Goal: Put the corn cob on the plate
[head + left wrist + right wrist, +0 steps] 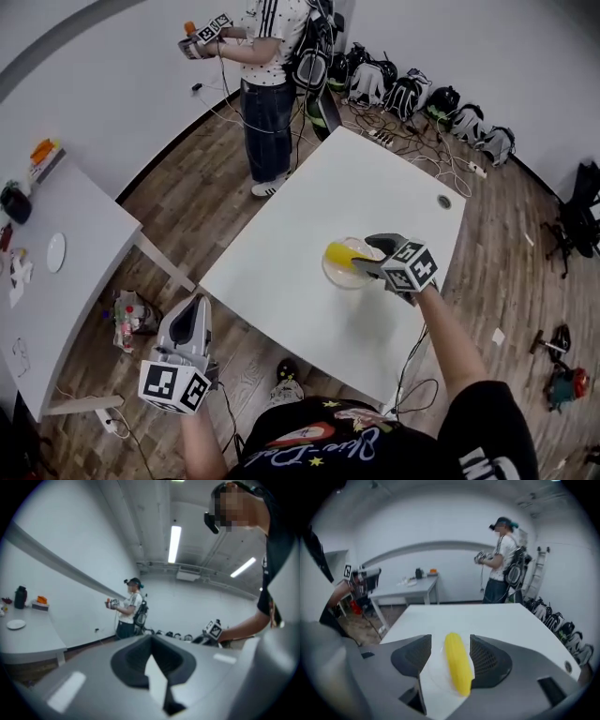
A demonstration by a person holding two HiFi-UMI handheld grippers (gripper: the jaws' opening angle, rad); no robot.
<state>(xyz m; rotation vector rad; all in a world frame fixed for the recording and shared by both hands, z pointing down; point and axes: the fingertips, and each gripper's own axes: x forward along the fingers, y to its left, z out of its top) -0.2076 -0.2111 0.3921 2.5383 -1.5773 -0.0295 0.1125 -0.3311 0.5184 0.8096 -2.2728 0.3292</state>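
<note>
Leftmost in the head view stands a 2nd white bench (89,230) carrying a small white disc (56,251), a black item (14,202) and something orange (43,150). Just right of it, low in the frame and over the wooden floor (187,197), the left gripper (193,306) is held clear of both benches. In the left gripper view its fingers (136,660) meet at the tips with nothing between them, and it (151,639) points out across the room.

Further right, the main white bench (300,197) runs diagonally through the middle of the head view. Near its right side sits a clear plate (335,275), and the yellow corn cob (339,252) lies on it. The right gripper (371,256) reaches in from the right, with its marker cube behind it. In the right gripper view (451,640) its 2 fingers (487,660) stand apart, 1 on either side of the corn cob (457,667), which rests lengthwise on the plate (435,674). There is a visible gap on the left side of the cob; whether the right finger touches it I cannot tell.

At the top of the head view another person (267,84) stands on the floor beyond the bench, holding a gripper of their own. To the right of them, a row of backpacks (422,101) lines the wall.
</note>
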